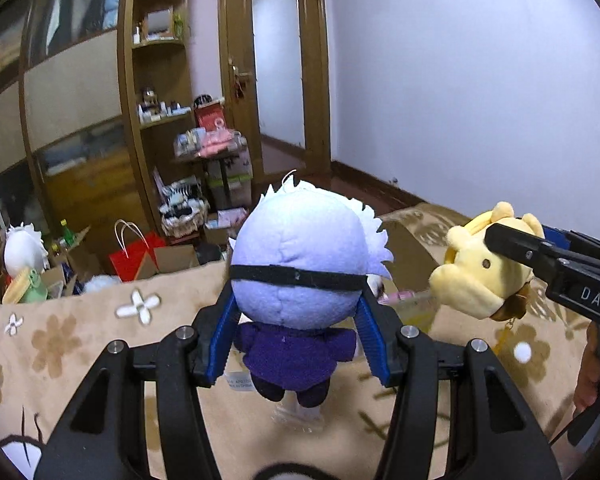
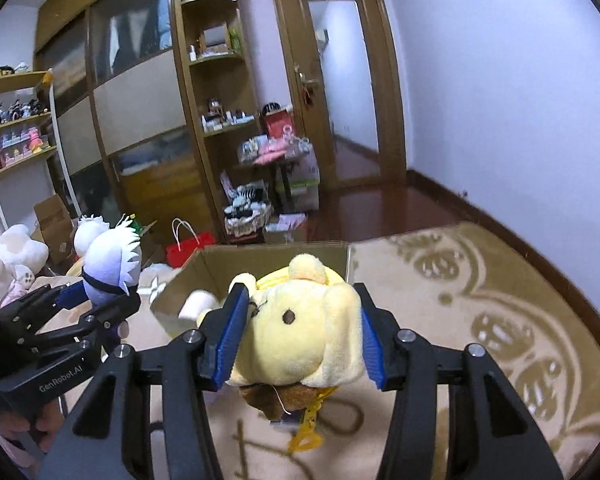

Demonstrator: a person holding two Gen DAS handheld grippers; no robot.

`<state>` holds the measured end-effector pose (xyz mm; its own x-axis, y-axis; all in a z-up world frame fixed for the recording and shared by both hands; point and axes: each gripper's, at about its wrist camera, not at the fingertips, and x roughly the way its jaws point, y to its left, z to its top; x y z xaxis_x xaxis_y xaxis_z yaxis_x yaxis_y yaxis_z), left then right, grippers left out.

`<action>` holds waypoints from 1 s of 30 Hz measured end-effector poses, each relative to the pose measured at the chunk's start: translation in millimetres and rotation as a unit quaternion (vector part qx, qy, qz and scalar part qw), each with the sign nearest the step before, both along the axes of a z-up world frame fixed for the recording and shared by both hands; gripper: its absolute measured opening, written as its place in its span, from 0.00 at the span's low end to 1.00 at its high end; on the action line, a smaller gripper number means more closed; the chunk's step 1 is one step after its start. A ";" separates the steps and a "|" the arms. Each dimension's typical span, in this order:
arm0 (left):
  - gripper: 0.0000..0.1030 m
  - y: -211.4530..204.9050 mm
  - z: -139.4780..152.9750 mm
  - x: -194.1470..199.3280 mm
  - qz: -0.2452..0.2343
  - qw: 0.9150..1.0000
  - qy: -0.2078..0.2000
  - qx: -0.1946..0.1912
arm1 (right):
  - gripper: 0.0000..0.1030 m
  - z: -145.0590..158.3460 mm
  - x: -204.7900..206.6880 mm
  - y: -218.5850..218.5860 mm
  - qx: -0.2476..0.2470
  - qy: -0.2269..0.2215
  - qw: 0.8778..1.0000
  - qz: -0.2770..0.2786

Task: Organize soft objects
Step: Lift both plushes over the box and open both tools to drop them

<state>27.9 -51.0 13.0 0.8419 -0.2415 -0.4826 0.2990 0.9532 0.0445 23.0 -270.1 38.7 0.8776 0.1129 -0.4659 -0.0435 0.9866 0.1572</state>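
Left wrist camera sits just behind its own fingers, close on the white-haired doll (image 1: 298, 264), facing the door (image 1: 278, 68); right wrist camera likewise close behind the yellow plush (image 2: 300, 328), same heading; both views share door, corner shelving (image 2: 220, 92), patterned bedcover (image 1: 80, 336) and each other's load.

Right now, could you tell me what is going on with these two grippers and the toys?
A person is sorting plush toys. The left gripper is shut on a white-haired doll in a purple outfit, held above the patterned blanket. The right gripper is shut on a yellow plush, close to an open cardboard box.
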 end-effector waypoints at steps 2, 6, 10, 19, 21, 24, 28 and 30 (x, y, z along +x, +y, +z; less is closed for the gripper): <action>0.53 2.4 5.8 8.3 0.004 1.000 -0.007 -0.004 | 0.53 5.7 5.3 1.0 -0.004 -0.009 1.000 -0.001; 0.53 0.9 11.0 26.9 0.011 1.000 -0.019 0.001 | 0.53 12.9 19.6 2.9 -0.009 -0.021 1.000 0.003; 0.53 0.8 13.4 48.3 0.017 1.000 -0.023 0.001 | 0.53 19.3 36.9 5.5 -0.015 -0.033 0.999 0.008; 0.53 4.5 6.2 84.2 0.025 1.000 -0.016 -0.008 | 0.54 25.1 67.5 13.2 -0.016 -0.055 0.998 0.023; 0.53 4.3 1.7 88.4 0.025 1.000 -0.015 -0.005 | 0.55 22.9 72.7 15.2 -0.018 -0.054 0.998 0.025; 0.54 3.6 -6.6 94.3 0.025 1.000 -0.007 0.000 | 0.55 14.1 79.7 18.7 -0.025 -0.048 0.998 0.025; 0.54 0.0 -15.6 98.8 0.022 1.000 0.005 0.005 | 0.55 -1.5 89.1 21.2 -0.024 -0.033 0.999 0.026; 0.54 -2.1 -20.2 100.7 0.018 1.000 0.011 0.009 | 0.55 -9.0 93.4 21.1 -0.018 -0.022 0.999 0.028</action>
